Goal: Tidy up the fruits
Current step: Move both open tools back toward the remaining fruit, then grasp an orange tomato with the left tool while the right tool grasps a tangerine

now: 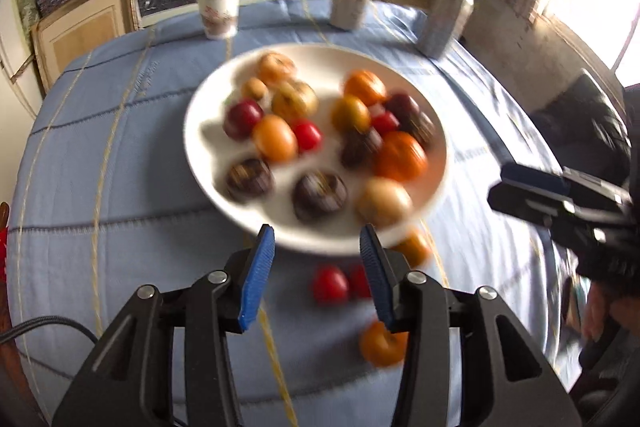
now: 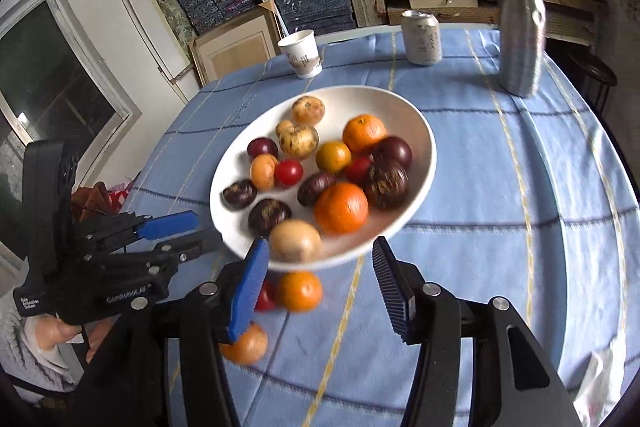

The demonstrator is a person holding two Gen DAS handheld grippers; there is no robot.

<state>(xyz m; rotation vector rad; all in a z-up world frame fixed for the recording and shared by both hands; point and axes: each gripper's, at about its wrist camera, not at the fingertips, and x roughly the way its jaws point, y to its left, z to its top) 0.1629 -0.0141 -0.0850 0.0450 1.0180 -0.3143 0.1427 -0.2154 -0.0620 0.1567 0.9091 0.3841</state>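
Note:
A white plate (image 1: 400, 67) (image 2: 416, 131) on the blue tablecloth holds several fruits: oranges, red tomatoes, dark mangosteens, pale round fruits. Loose on the cloth in front of it lie an orange (image 2: 299, 291), a red tomato (image 1: 330, 283) and a second orange (image 1: 380, 343) (image 2: 245, 345). My left gripper (image 1: 317, 239) is open and empty, just short of the plate's near rim. My right gripper (image 2: 320, 251) is open and empty, over the near rim. Each gripper shows in the other's view, the left one (image 2: 176, 231) at the left and the right one (image 1: 520, 183) at the right.
A paper cup (image 2: 302, 53), a drink can (image 2: 422, 37) and a tall metal bottle (image 2: 520, 23) stand at the far side of the table. Shelves of stacked boxes rise behind. A dark stool (image 2: 592, 71) stands at the right.

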